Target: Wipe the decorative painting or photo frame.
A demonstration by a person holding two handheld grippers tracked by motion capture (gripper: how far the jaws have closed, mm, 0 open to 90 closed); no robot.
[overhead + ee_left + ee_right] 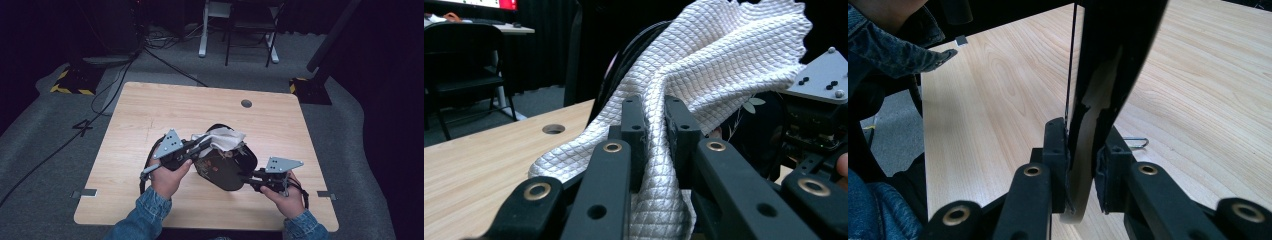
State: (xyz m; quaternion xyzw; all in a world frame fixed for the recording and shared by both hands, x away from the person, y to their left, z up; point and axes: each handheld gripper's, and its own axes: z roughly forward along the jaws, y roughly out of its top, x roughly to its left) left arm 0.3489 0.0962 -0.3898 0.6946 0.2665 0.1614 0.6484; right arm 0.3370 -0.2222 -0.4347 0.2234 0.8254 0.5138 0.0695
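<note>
The step in hand looks like wiping a black dish (pixel 227 170) with a white waffle cloth (pixel 223 138): 1 claw steadies the dish while the other works the cloth over it. The left gripper (pixel 655 131) has its 2 jaws pinched tight on the cloth (pixel 704 75), which runs up from between the pads and billows above and ahead of them, draped over the dark rim just beyond. In the high view the left gripper (pixel 200 146) sits at the dish's left edge, with the cloth spread over the dish's far upper side. The right gripper (pixel 1081 150) is clamped narrow on the dish's near edge (pixel 1108 65), the black rim standing straight up between its pads, tilted off the table (pixel 1198 100); from above, the right gripper (pixel 255 176) meets the dish at its lower right. The next move probably calls for dragging the cloth across the dish face while the right claw keeps its hold firm, so the dish does not twist or slip.
</note>
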